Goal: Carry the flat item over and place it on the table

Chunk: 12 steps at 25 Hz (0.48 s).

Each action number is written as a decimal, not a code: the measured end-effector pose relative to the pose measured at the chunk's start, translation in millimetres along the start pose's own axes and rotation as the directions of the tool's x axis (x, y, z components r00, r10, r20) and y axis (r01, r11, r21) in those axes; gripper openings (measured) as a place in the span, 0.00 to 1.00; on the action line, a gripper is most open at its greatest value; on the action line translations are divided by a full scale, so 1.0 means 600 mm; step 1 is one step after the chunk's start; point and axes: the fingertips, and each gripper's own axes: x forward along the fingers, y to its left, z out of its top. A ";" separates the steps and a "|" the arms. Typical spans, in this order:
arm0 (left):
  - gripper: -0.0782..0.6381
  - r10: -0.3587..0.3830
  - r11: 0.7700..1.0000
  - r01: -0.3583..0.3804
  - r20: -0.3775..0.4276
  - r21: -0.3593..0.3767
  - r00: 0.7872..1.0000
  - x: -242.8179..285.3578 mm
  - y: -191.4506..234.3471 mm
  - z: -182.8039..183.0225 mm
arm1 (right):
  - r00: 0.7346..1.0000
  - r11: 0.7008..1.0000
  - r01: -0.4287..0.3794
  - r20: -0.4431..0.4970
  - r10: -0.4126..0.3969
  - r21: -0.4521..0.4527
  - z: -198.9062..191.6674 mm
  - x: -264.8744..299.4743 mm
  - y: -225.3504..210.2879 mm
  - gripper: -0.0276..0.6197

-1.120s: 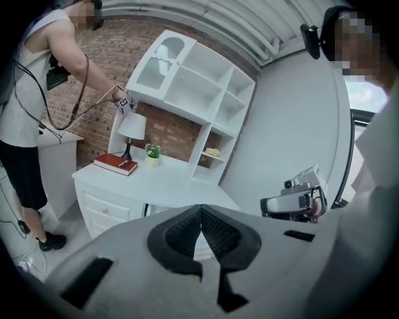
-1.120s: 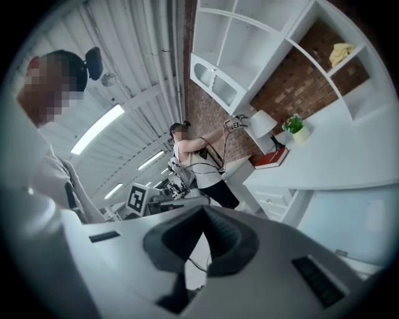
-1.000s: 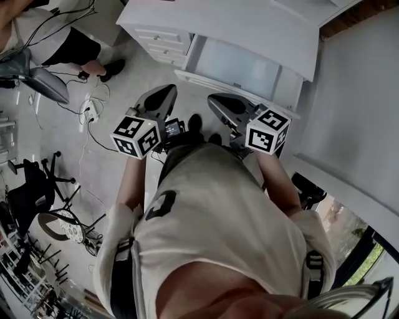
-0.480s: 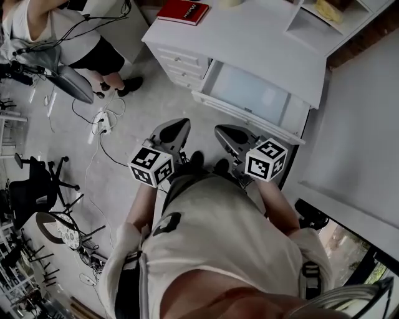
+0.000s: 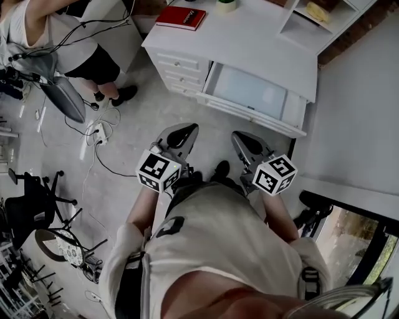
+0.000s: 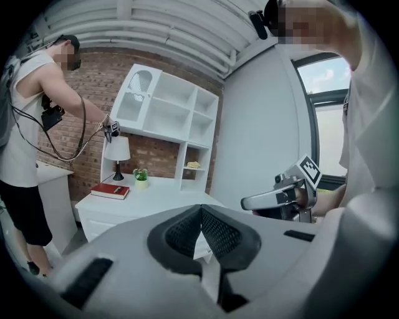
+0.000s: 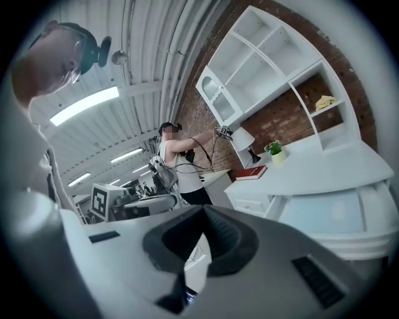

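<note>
White smooth desk (image 5: 262,37) | flat red book (image 5: 181,17) on top | left claw (image 6: 201,209) pressed together | right claw (image 7: 202,210) likewise

A white desk (image 5: 268,47) is seen at the far side. A red book (image 5: 181,17) is laid flat near its left end, with a small potted plant (image 5: 225,5) just right of it. On the grey floor (image 5: 134,118), a power strip (image 5: 98,132) and cables (image 5: 103,163) are spread at the left.

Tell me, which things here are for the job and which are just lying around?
For the job:
- red book, probably the flat item
- white desk it lies on
- left tongs and right tongs, both shut and empty

Just lying about:
- potted plant
- lamp
- power strip on the floor
- black office chair
</note>
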 end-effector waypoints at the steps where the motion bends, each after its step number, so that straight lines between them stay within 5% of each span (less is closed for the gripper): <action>1: 0.14 -0.003 1.000 0.003 0.000 -0.004 1.000 -0.010 0.008 -0.005 | 1.000 1.000 0.008 0.003 -0.008 0.001 -0.004 0.005 0.010 0.06; 12: 0.14 -0.041 0.995 0.043 0.025 -0.095 0.999 -0.130 0.027 -0.047 | 0.995 0.995 0.104 -0.011 -0.104 0.007 -0.092 -0.048 0.127 0.06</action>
